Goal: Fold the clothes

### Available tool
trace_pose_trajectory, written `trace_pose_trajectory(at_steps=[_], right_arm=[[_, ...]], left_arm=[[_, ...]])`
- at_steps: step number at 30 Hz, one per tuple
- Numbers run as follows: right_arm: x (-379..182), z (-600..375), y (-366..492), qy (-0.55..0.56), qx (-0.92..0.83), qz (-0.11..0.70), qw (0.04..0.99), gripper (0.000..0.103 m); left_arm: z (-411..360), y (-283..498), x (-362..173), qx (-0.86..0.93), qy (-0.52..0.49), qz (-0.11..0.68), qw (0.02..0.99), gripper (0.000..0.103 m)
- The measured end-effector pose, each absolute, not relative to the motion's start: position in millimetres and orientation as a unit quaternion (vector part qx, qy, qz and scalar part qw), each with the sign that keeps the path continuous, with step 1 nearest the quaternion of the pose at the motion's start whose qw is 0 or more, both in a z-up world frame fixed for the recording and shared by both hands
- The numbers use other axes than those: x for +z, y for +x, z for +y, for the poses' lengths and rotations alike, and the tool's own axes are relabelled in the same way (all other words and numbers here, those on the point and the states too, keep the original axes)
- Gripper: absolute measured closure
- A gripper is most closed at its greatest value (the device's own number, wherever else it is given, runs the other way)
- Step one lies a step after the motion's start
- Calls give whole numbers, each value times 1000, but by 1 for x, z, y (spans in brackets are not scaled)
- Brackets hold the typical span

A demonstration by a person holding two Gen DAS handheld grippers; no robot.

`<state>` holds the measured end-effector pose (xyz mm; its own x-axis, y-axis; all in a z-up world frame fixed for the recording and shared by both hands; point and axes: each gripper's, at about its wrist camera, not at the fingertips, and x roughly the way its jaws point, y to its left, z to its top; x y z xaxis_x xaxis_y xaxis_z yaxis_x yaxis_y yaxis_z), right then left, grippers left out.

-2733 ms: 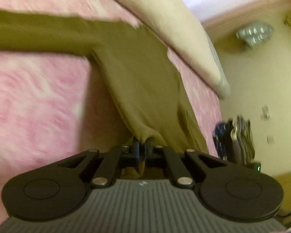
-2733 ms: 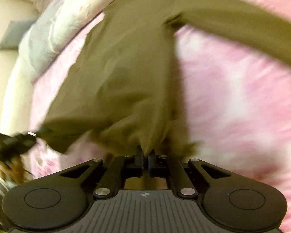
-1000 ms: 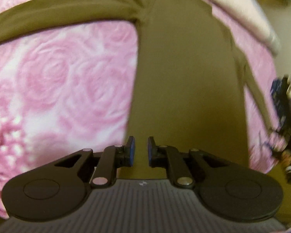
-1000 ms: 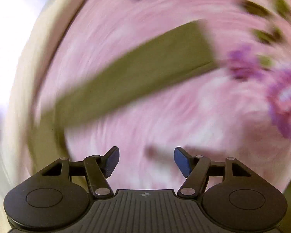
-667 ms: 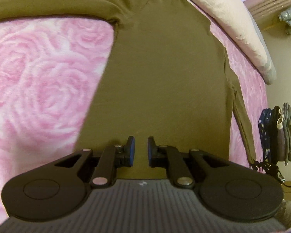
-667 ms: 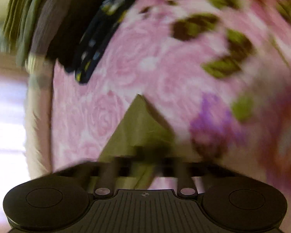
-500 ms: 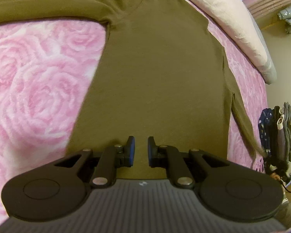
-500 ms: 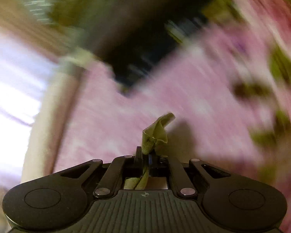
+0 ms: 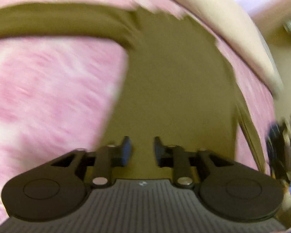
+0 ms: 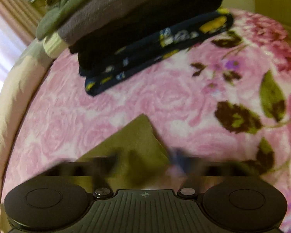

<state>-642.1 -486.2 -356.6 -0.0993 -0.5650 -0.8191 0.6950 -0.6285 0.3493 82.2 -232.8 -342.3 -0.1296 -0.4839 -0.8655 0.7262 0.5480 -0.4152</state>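
An olive-green long-sleeved shirt [image 9: 174, 89] lies spread flat on a bed covered by a pink rose-patterned blanket [image 9: 48, 101]. One sleeve [image 9: 58, 23] stretches out sideways across the blanket, away from the body of the shirt.

The left claw [image 9: 140, 148] hovers just above the shirt's lower edge, its jaws opening with a clear gap between the blue pads; nothing is pinched, only the flat fabric showing beneath (the view is smeared by motion).

The right claw [image 10: 145, 161] points down over the cuff end of the other sleeve [image 10: 133, 137], which lies flat on the blanket. Its jaws are opening and blurred, spread wide to either side of the cuff; the pads do not press on the cloth.

Beyond that cuff, near the bed's edge, sits a stack of folded clothes [image 10: 137, 29], the bottom one dark blue with yellow and white flowers. A cream-coloured pillow [image 9: 232, 31] lies along the far side of the bed.
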Motion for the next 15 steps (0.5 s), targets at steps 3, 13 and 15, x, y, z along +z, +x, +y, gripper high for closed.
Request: trace_pose_trajectory(at_steps=[3, 13, 15], right_arm=[[-343, -490, -632, 518, -736, 71, 430, 17], [-340, -462, -541, 541, -700, 107, 453, 17], [-343, -452, -520, 549, -696, 112, 449, 17]], left_arm=[[-216, 132, -338, -393, 43, 574, 717, 65], [-181, 288, -369, -210, -85, 538, 812, 69], [-179, 311, -378, -194, -81, 537, 817, 73]])
